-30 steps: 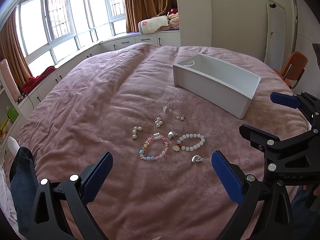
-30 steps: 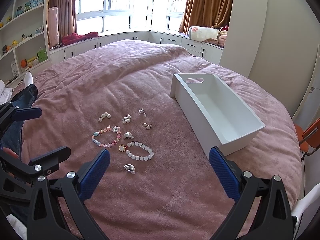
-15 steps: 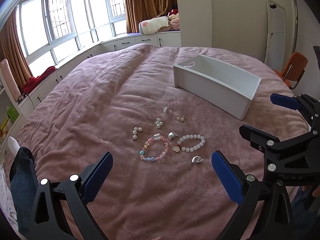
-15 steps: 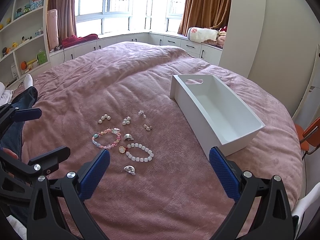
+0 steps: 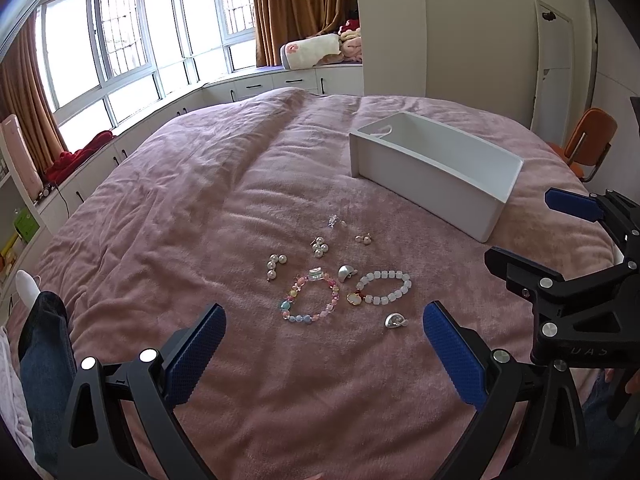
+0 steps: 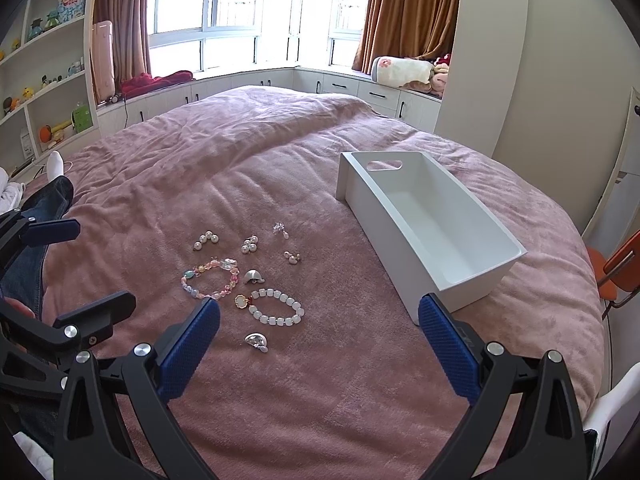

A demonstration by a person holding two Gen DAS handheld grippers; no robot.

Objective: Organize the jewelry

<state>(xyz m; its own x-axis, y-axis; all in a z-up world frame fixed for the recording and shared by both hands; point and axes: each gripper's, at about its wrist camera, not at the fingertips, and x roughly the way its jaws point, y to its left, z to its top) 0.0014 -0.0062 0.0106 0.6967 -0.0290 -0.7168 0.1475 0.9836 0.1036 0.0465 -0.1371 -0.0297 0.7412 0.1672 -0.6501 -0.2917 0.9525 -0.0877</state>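
Left gripper (image 5: pixel 324 344), right gripper (image 6: pixel 319 340) spread above pink blanket (image 6: pixel 280 152); bay windows (image 6: pixel 224 0) behind.

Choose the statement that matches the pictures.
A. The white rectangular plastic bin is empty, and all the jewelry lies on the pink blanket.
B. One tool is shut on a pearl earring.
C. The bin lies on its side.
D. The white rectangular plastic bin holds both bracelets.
A: the white rectangular plastic bin stands upright with a bare interior, while the white beaded bracelet and the pastel beaded bracelet lie on the pink blanket.

Daylit bay windows (image 6: pixel 224 8) with brown curtains (image 6: pixel 404 12) overlook a pink-blanketed bed (image 6: pixel 248 152).
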